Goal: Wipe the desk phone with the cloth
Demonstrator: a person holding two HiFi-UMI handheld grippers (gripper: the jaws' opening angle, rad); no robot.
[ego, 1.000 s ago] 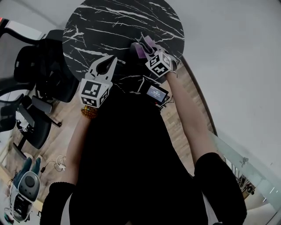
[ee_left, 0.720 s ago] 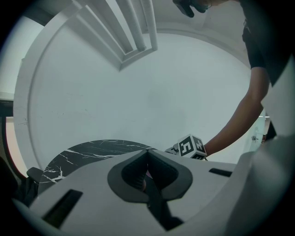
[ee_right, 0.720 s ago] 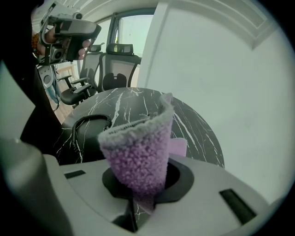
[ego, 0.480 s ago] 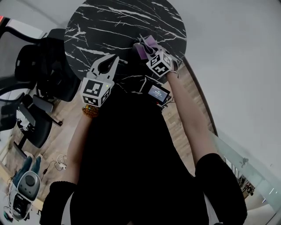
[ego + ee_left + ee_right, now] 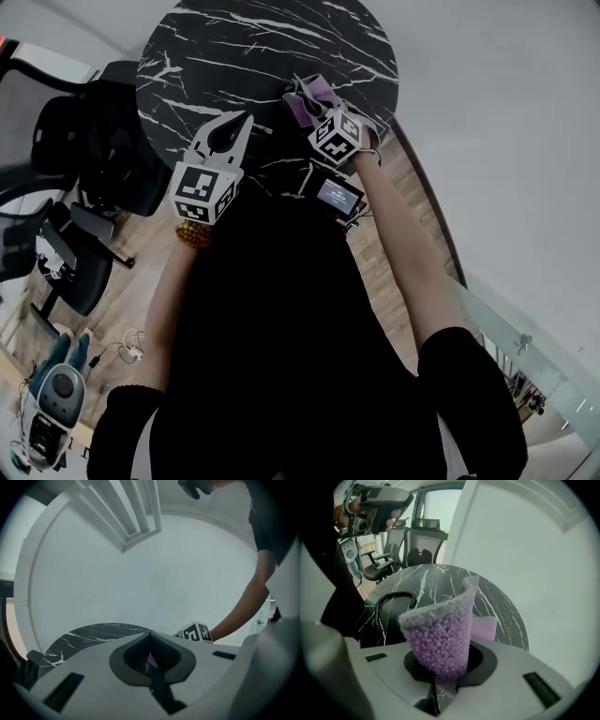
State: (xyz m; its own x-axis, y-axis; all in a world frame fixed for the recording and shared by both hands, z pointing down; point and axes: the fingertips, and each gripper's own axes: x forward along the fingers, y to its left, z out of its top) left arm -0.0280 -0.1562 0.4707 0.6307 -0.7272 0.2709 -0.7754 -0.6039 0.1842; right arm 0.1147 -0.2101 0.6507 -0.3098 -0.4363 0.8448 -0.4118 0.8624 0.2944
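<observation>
The black desk phone point(image 5: 281, 173), with its lit display point(image 5: 337, 197), sits at the near edge of the round black marble table point(image 5: 262, 47). My right gripper point(image 5: 317, 101) hovers over the phone, shut on a purple fluffy cloth point(image 5: 305, 98). In the right gripper view the cloth point(image 5: 440, 634) stands up out of the right gripper point(image 5: 449, 663), with the coiled phone cord point(image 5: 393, 603) to its left. My left gripper point(image 5: 234, 120) hangs left of the phone with its jaws together and nothing in them. In its own view the left gripper point(image 5: 150, 634) points over the table point(image 5: 93, 634).
Black office chairs point(image 5: 84, 159) stand left of the table, also seen in the right gripper view as chairs point(image 5: 422, 541). A small device point(image 5: 56, 403) lies on the floor at lower left. A white curved wall point(image 5: 506, 112) closes the far side.
My right gripper with the cloth has shifted slightly left and up over the phone. The left gripper has barely moved.
</observation>
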